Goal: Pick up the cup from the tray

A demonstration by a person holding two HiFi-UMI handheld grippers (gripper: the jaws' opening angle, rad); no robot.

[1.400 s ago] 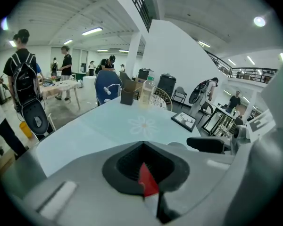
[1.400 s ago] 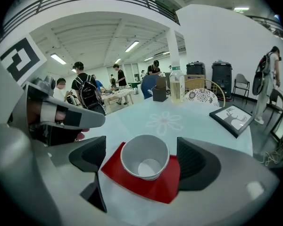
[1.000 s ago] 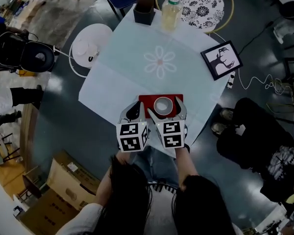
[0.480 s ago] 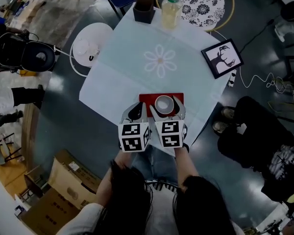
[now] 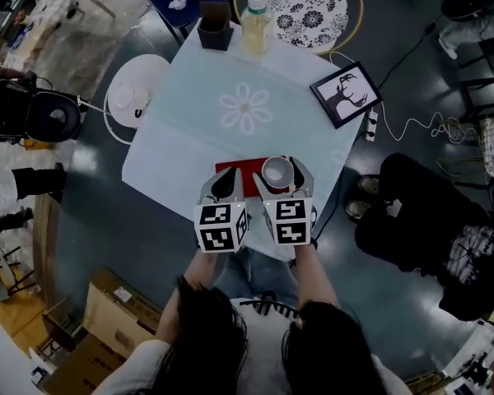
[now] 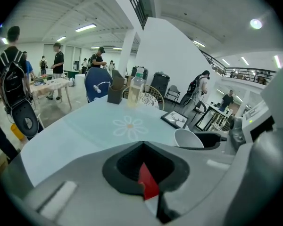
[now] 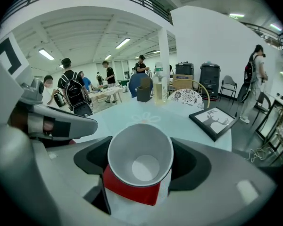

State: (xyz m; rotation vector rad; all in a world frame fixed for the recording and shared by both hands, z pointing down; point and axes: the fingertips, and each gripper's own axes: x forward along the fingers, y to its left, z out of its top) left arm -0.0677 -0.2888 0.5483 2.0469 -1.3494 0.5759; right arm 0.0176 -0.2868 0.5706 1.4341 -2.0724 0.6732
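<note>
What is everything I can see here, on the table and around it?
Table: one, pale cloth with flower, centre.
Tray: one, red, near edge.
Cup: one, white, held over tray.
Bottle: one, yellowish, far edge.
Box: one, dark, beside bottle.
Picture: one, black-framed, right corner.
Cartons: two, brown, floor at left.
People: several, dark clothes, around room.
Left gripper: one, grey, shut, empty, over tray.
Right gripper: one, grey, jaws have just been closing, cup between them.
</note>
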